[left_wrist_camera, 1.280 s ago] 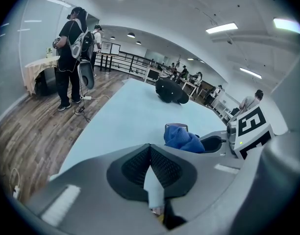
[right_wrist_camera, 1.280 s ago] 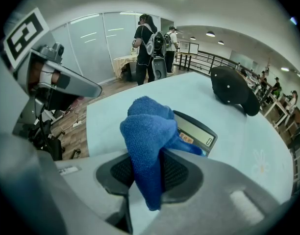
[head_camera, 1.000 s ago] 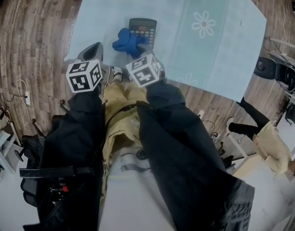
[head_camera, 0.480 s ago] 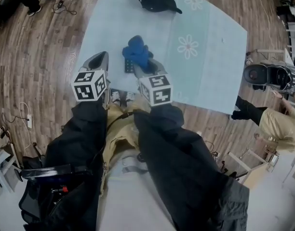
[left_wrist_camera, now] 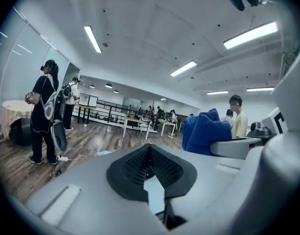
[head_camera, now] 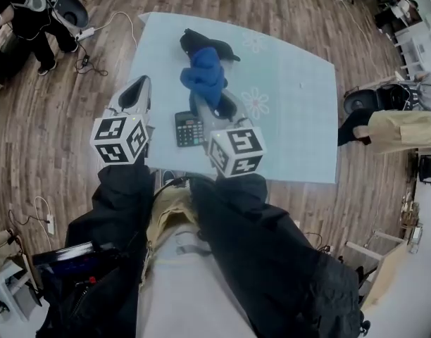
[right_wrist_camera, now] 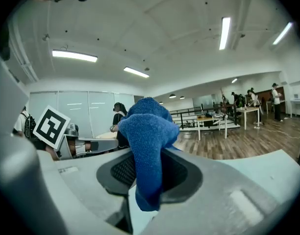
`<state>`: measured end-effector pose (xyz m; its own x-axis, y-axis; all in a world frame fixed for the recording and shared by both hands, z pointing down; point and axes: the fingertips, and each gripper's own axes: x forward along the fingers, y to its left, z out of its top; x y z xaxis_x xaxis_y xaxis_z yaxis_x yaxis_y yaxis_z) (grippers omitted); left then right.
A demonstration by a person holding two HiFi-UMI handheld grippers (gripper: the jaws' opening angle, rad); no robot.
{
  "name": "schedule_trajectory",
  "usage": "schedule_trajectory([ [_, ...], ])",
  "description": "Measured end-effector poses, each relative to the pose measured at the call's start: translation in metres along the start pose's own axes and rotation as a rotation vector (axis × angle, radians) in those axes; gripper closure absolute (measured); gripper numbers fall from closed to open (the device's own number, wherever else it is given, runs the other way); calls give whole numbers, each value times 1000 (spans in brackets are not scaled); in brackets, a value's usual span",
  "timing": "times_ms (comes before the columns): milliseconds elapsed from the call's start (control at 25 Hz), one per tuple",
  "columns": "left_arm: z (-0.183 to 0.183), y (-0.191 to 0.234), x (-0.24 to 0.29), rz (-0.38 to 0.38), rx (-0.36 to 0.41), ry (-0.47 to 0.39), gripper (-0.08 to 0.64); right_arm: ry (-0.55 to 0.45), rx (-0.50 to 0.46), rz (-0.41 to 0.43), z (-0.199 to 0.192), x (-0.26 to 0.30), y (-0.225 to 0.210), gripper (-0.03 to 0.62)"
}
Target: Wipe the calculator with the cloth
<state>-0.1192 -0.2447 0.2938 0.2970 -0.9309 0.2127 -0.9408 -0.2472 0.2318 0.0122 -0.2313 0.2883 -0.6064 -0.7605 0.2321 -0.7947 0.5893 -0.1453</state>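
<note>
While the calculator (head_camera: 189,128) lies flat near the 6 o'clock edge of the pale blue worktop (head_camera: 293,118), the blue cloth (head_camera: 205,76) is clamped in the right claw (head_camera: 214,103) and sits off it toward 12 o'clock, with a strip of bare worktop between the 2. From the right gripper view, the right claw (right_wrist_camera: 150,175) has its 2 jaws pinched on the cloth (right_wrist_camera: 149,146), which bunches up above the dark pads and hangs in a fold below them. The left claw (head_camera: 140,84) is at about 10 o'clock from the calculator, over the worktop's 9 o'clock edge, and touches neither calculator nor cloth. Its own view shows the left claw (left_wrist_camera: 150,155) narrow, the jaws drawn nearly together with nothing between them, only a sliver of pale worktop showing through; the cloth (left_wrist_camera: 204,131) appears at 3 o'clock there. Both gripper views look out level across a large room with ceiling strip lights. A black item (head_camera: 226,51), whose kind I cannot tell, lies at the worktop's 12 o'clock end, partly behind the cloth. Around the worktop is wood floor (head_camera: 60,118); a person (head_camera: 18,13) stands at 10 o'clock and a beige sleeve (head_camera: 402,129) reaches in at 3 o'clock.
</note>
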Motion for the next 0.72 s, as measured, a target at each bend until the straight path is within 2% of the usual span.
schedule_trajectory([
  [120, 35, -13, -5, -19, 40, -65, 557, -76, -13, -11, 33, -12, 0, 483],
  [240, 54, -26, -10, -42, 83, -103, 557, -131, -25, -25, 54, -24, -1, 483],
  [720, 98, -35, -18, -63, 177, -208, 557, -272, -65, -51, 110, -37, 5, 485],
])
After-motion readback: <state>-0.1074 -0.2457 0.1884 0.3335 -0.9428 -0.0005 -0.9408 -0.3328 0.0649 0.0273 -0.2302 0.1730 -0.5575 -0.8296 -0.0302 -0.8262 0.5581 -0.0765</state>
